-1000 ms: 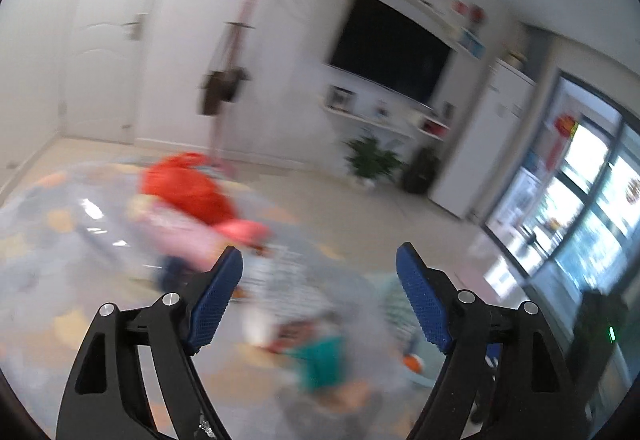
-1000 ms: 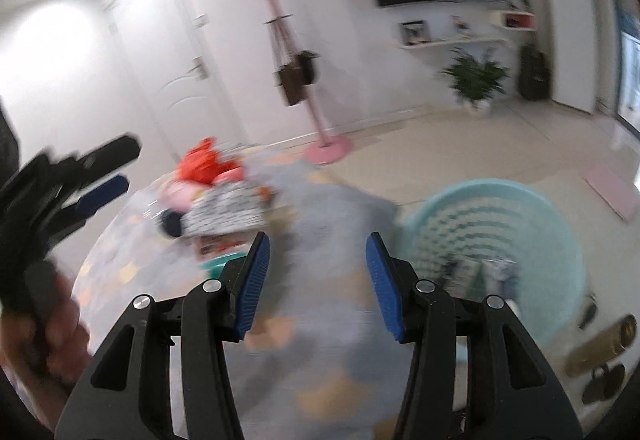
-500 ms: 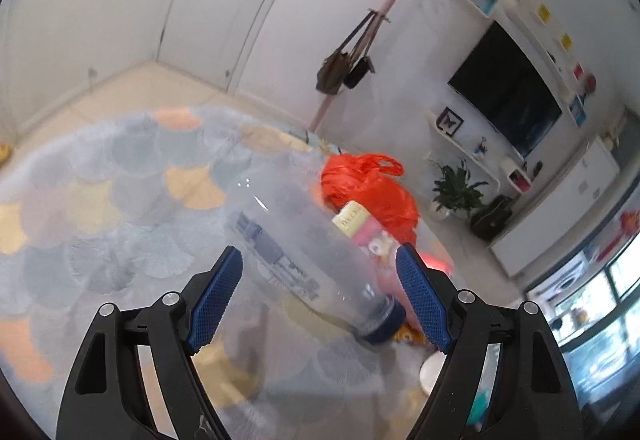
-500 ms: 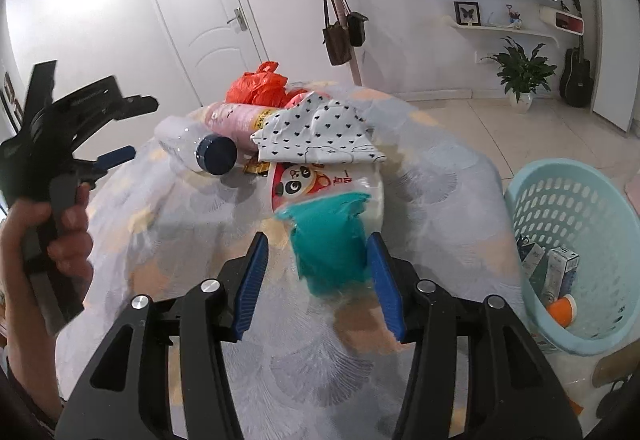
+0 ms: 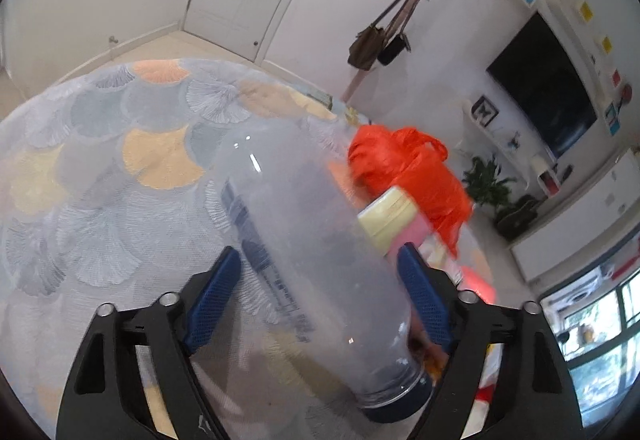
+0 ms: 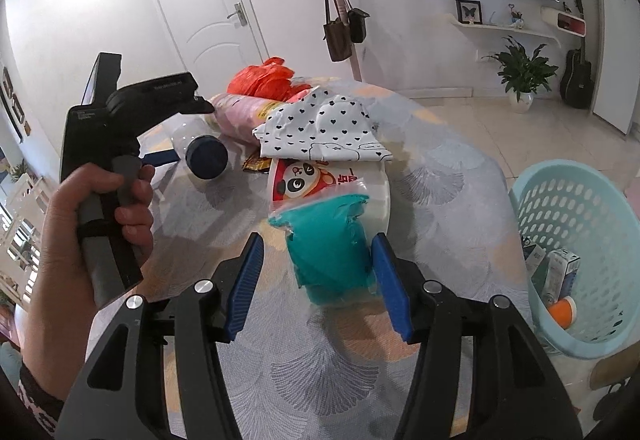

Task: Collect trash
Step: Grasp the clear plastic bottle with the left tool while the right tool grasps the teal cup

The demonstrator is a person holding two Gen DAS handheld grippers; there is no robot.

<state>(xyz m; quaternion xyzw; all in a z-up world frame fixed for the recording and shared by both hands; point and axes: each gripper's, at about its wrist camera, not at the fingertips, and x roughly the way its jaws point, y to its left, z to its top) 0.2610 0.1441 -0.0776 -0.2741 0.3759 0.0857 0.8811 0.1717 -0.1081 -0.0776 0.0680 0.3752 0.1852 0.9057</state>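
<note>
A clear plastic bottle [image 5: 320,264] lay on its side on a table [image 5: 100,200] covered in a fan-patterned cloth, its dark blue cap [image 6: 207,157] toward the camera. The left gripper [image 5: 316,280] straddled the bottle, jaws closing; the right pad seemed to be at its wall while the left pad stood clear, so it was not yet gripped. Just beyond the bottle lay a pink wrapper [image 5: 404,236] and an orange plastic bag [image 5: 412,168]. In the right wrist view, the right gripper [image 6: 318,276] sat either side of a torn teal packet [image 6: 328,240], jaws opening and apart, one pad near the packet but not clamping it. Behind the packet lay a white panda-printed pack [image 6: 332,180] and a heart-patterned cloth [image 6: 324,130]. A hand [image 6: 80,224] held the left gripper's handle at the left of this view. A pale blue basket [image 6: 580,224] stood on the floor beside the table, already holding a few cartons and a cup. By my judgement the task was partly done: some trash was binned, but the bottle, packet, wrappers and bag remained on the table.
</note>
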